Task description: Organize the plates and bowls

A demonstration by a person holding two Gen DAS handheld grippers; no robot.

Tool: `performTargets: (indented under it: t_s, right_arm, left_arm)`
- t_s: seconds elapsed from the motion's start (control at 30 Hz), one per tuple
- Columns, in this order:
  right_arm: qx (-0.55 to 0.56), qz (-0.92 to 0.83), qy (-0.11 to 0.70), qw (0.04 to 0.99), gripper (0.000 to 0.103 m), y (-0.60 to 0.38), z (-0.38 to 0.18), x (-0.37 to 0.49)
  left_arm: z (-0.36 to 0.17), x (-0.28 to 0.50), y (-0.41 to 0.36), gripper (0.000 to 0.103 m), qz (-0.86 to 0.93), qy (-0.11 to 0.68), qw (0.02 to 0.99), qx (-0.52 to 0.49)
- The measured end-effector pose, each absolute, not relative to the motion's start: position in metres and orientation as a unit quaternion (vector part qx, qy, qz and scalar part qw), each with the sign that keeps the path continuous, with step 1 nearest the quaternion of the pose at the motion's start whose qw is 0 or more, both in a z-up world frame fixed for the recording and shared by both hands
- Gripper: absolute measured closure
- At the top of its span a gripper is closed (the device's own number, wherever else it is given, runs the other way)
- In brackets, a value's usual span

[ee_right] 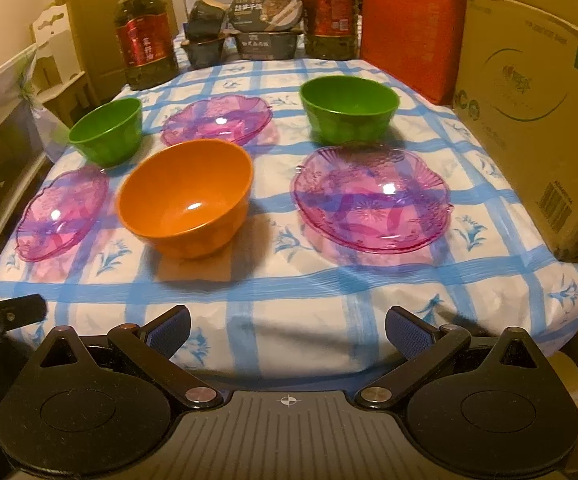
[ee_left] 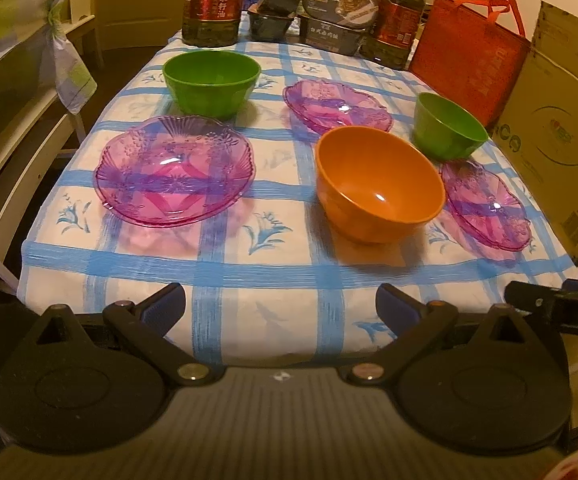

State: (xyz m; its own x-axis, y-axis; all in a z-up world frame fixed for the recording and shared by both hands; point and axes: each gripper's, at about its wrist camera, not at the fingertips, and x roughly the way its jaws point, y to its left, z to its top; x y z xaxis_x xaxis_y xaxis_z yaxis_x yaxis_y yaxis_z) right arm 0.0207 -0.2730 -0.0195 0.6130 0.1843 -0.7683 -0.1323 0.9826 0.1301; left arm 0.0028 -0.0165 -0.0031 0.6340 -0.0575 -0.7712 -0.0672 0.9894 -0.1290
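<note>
On the blue-checked tablecloth (ee_left: 273,276) stand an orange bowl (ee_left: 379,182) (ee_right: 187,196), two green bowls (ee_left: 211,80) (ee_left: 447,126) and three clear purple plates (ee_left: 175,170) (ee_left: 337,106) (ee_left: 485,208). In the right wrist view the green bowls (ee_right: 107,130) (ee_right: 349,106) and the purple plates (ee_right: 63,212) (ee_right: 217,120) (ee_right: 371,198) show too. My left gripper (ee_left: 281,306) is open and empty at the near table edge. My right gripper (ee_right: 288,326) is open and empty at the near edge, to the right of the left one.
Two large oil bottles (ee_left: 215,0) (ee_left: 397,24) and dark food boxes (ee_left: 333,20) line the far edge. A red bag (ee_left: 465,56) and a cardboard box (ee_left: 561,136) stand along the right side. A white chair (ee_left: 17,92) is at the left.
</note>
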Motion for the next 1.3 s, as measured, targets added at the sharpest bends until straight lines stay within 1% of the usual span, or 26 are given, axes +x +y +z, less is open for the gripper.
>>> performTargets:
  t_s: [1.3]
  right_arm:
    - [0.029,0.101,0.432,0.896,0.000,-0.2646,-0.0191,0.0210]
  left_arm:
    - [-0.0064,0.0045,-0.0260,0.002,-0.013,0.430,0.900,-0.067]
